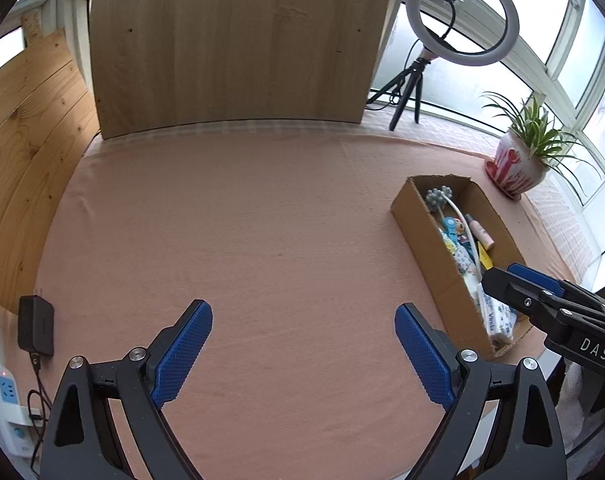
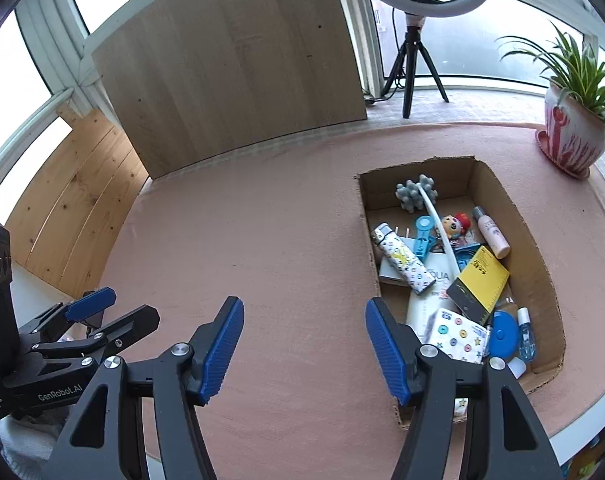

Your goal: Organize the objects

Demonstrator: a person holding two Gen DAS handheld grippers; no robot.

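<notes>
— Starting at the left, what is seen?

— A black adapter [image 1: 36, 325] and a white power strip [image 1: 7, 404] are seen at the left edge of the worktop [image 1: 242, 240], which is covered by a pink cloth. The left tool [image 1: 303, 354] is held wide open above the bare cloth, with nothing between its blue pads.

— And further right?

— The right tool [image 2: 304, 346] is likewise spread wide and nothing is gripped by it; its right finger [image 2: 386, 350] is seen over the near left wall of the cardboard box [image 2: 538, 264].

— What is held in the box?

— A clutter is contained. From the left, a patterned lighter [image 2: 402, 258] is laid across a white booklet, a blue clip [image 2: 424, 236] is found beside it, and a grey bobbled massager [image 2: 416, 194] on a white stalk is leaned from the far end. A small doll figure [image 2: 454, 224] and a pink bottle [image 2: 491, 232] are placed further right. A yellow-and-black card [image 2: 478, 284] is tilted at the middle, and a tissue pack [image 2: 456, 334], a blue tape measure [image 2: 502, 334] and a small blue bottle [image 2: 526, 338] are gathered at the near end.

— Beyond the box?

— A potted plant [image 2: 574, 136] is stood at the far right.
</notes>
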